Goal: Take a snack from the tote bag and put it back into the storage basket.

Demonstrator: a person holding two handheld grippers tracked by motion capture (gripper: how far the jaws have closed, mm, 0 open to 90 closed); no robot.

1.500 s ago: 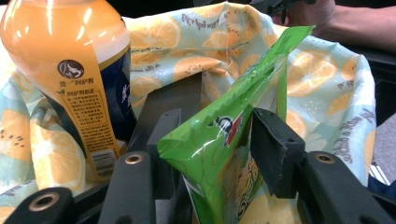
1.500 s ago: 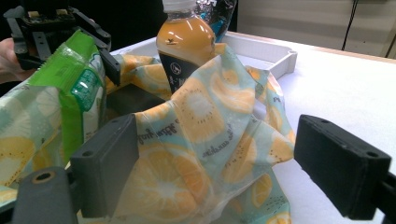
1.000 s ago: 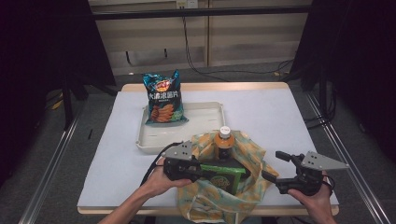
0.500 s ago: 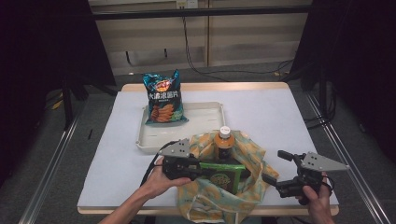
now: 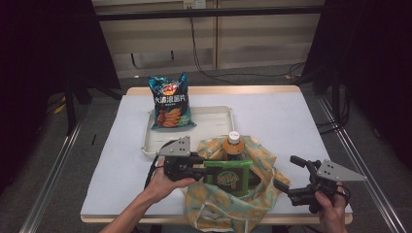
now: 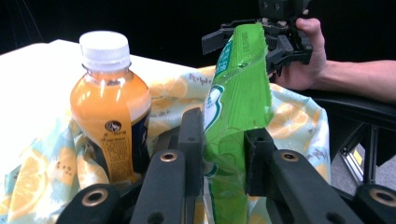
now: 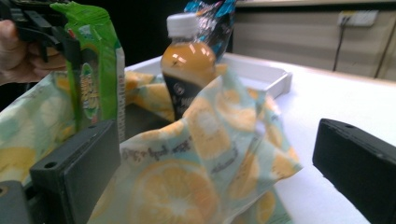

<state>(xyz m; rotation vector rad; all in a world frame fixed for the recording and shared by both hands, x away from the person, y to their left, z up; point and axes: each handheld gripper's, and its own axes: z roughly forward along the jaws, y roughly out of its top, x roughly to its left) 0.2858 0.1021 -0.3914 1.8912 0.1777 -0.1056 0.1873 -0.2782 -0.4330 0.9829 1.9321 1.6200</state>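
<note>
On the left, the left gripper (image 5: pixel 206 170) has its black jaws pinched on the end of a flat green snack packet (image 5: pixel 228 177), holding it on edge over the mouth of the soft cloth bag printed with orange slices (image 5: pixel 243 206) at the near edge of the white table (image 5: pixel 272 121). Just behind the packet, an orange drink bottle with a white cap (image 5: pixel 233 145) already stands upright inside the bag. I'd lower the packet straight down in front of that bottle, keeping it on edge so it slips past the fabric, and only let go once its bottom is below the rim. To the right, the right gripper (image 5: pixel 286 174) has just spread its jaws wide beside the bag's rim with the cloth loose between them, not gripped. It might do better pinching the rim again to hold the mouth wide.
</note>
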